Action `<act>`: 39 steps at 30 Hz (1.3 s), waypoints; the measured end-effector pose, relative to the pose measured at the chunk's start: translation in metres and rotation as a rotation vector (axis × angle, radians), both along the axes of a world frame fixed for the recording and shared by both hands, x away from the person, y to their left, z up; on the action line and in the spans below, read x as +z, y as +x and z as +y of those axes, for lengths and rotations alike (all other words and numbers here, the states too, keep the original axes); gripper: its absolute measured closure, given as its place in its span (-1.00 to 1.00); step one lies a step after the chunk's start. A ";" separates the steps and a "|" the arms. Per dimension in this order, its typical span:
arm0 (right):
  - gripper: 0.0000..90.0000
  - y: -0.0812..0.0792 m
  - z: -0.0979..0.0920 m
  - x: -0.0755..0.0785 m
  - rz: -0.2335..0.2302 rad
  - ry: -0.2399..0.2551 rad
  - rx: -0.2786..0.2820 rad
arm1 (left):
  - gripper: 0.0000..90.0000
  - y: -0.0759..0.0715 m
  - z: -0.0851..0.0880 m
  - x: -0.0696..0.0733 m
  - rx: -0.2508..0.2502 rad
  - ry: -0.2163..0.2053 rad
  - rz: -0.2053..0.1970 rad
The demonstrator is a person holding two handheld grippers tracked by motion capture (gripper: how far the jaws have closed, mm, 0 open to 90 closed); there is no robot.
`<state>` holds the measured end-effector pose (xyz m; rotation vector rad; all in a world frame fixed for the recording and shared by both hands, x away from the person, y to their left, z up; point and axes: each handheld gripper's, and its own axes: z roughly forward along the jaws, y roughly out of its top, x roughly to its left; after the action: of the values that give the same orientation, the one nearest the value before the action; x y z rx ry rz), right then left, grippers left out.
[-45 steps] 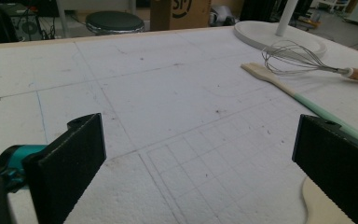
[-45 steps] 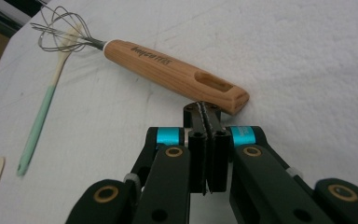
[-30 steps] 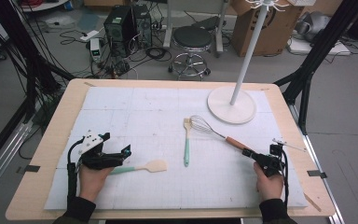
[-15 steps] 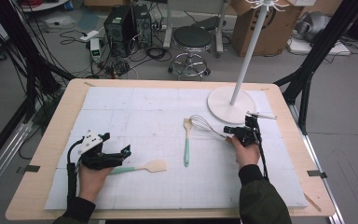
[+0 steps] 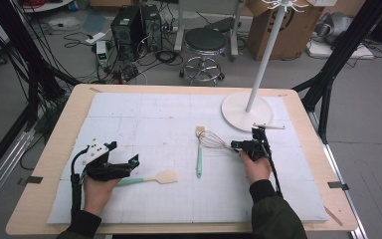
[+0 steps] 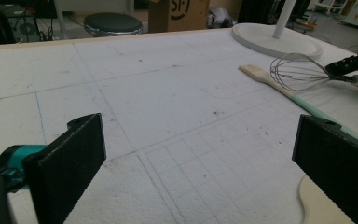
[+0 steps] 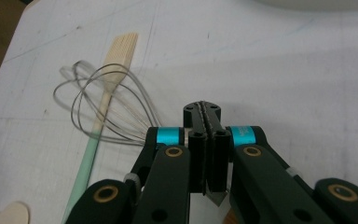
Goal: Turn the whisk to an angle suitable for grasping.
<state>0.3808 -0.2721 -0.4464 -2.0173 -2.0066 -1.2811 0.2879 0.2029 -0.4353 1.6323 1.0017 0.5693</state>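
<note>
Left gripper, lower left of the high view: jaws spread wide, nothing between the pads, resting over the handle end of a spatula; the hand hides most of that green handle, and in the left gripper view the pale blade is cut off at the lower right corner. Centre: a brush with mint handle lies on the white mat, bristle end under the whisk wires. Right of centre: right gripper, jaws clamped together at the whisk's neck; the whisk handle is hidden beneath the gripper body, so a grasp cannot be confirmed. Upper right: stand base, pole cut off by the frame top.
</note>
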 end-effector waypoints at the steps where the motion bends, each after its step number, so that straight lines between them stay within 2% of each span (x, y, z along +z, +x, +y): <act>1: 0.99 -0.003 -0.001 -0.001 -0.001 0.007 0.003 | -0.93 0.000 0.000 0.000 -0.001 0.004 0.000; 7: 0.99 -0.014 -0.004 -0.004 -0.015 0.029 0.010 | -0.93 0.000 -0.001 0.000 0.000 0.004 0.001; 12: 0.99 -0.019 0.000 -0.003 -0.042 0.047 0.039 | -0.93 0.000 -0.001 0.000 0.000 0.004 0.002; 16: 0.99 -0.024 0.006 -0.001 -0.056 0.037 0.071 | -0.93 0.000 -0.001 0.000 0.000 0.003 0.002; 22: 0.99 -0.031 0.010 0.001 -0.050 0.031 0.083 | -0.93 0.000 -0.001 0.000 0.000 0.006 0.002; 25: 0.99 -0.038 0.007 0.007 -0.074 0.039 0.089 | -0.93 0.000 -0.001 -0.001 -0.001 0.007 0.004; 31: 0.99 -0.071 -0.013 0.010 -0.100 0.048 0.080 | -0.93 0.000 -0.001 0.000 -0.001 0.007 0.004; 37: 0.99 -0.119 -0.044 0.006 -0.121 0.075 0.017 | -0.93 0.000 -0.002 -0.001 -0.002 0.013 0.006; 39: 0.99 -0.133 -0.050 0.004 -0.130 0.063 0.009 | -0.93 0.000 -0.003 -0.001 -0.001 0.014 0.005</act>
<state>0.2476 -0.3216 -0.4429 -1.9428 -1.9964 -1.4906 0.2883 0.2003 -0.4358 1.6476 1.0025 0.5730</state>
